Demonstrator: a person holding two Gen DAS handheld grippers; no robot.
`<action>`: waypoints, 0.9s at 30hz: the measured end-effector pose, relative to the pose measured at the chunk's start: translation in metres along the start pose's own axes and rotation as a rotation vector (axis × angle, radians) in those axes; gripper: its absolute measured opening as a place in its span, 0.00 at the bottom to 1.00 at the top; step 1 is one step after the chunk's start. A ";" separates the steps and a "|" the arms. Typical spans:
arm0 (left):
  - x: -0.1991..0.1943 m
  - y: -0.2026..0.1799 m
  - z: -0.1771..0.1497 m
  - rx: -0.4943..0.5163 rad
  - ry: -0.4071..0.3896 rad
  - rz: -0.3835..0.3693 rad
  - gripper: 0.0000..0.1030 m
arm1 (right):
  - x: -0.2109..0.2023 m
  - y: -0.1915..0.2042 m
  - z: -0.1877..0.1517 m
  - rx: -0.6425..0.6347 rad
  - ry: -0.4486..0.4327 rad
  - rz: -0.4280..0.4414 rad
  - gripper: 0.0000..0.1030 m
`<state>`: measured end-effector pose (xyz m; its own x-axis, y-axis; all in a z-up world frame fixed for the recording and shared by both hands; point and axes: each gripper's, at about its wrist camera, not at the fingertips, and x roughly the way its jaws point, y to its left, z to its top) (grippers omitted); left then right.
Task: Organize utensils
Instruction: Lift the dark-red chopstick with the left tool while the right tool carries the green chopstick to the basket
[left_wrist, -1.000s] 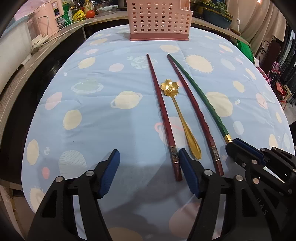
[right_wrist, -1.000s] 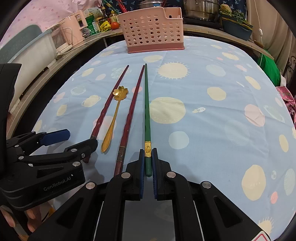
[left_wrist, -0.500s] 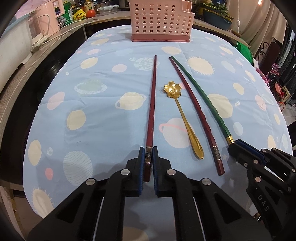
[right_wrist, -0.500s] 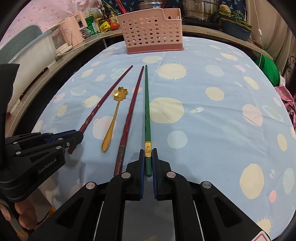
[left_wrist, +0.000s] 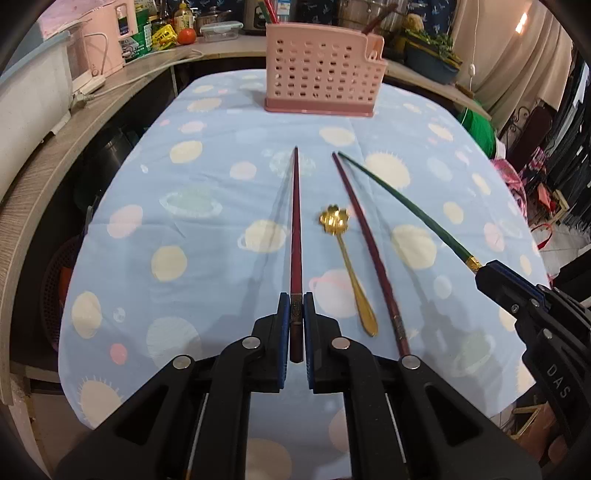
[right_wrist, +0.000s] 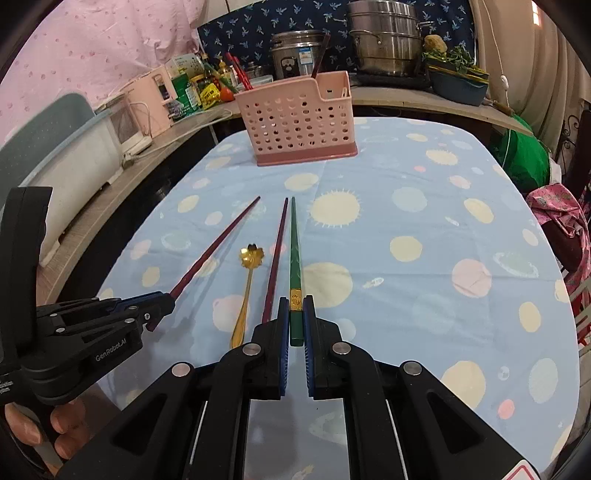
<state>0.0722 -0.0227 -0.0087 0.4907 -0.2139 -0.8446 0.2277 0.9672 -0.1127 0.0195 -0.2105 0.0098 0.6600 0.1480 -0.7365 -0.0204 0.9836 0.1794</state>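
Two chopsticks gripped, one in each gripper, with the pink basket (left_wrist: 320, 75) waiting at the far end of the table.

Taking the gold spoon (left_wrist: 349, 269) as the landmark and reading left to right: to its left the left gripper (left_wrist: 296, 325) has its jaws clamped on the butt end of a red chopstick (left_wrist: 295, 229), whose tip points toward the basket; just right of the spoon a second red chopstick (left_wrist: 369, 251) lies flat on the planet-print cloth (left_wrist: 207, 206); furthest right the right gripper (right_wrist: 295, 325) is closed on the gold-banded end of the green chopstick (right_wrist: 294, 254). These sticks look light, rigid and glossy, so likely to pivot or slip when pinched at one end; the thicker butt seems the best hold. The spoon, thin and flat, would probably be best taken across its handle.
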 end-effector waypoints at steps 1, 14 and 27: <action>-0.005 0.001 0.003 -0.004 -0.011 -0.003 0.07 | -0.004 -0.001 0.005 0.006 -0.011 0.003 0.07; -0.062 0.012 0.072 -0.045 -0.182 -0.024 0.07 | -0.043 -0.013 0.072 0.063 -0.155 0.029 0.07; -0.071 0.016 0.156 -0.052 -0.301 0.006 0.07 | -0.042 -0.018 0.142 0.074 -0.246 0.022 0.07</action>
<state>0.1720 -0.0138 0.1316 0.7210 -0.2312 -0.6532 0.1840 0.9727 -0.1412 0.0988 -0.2487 0.1303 0.8231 0.1312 -0.5525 0.0121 0.9687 0.2479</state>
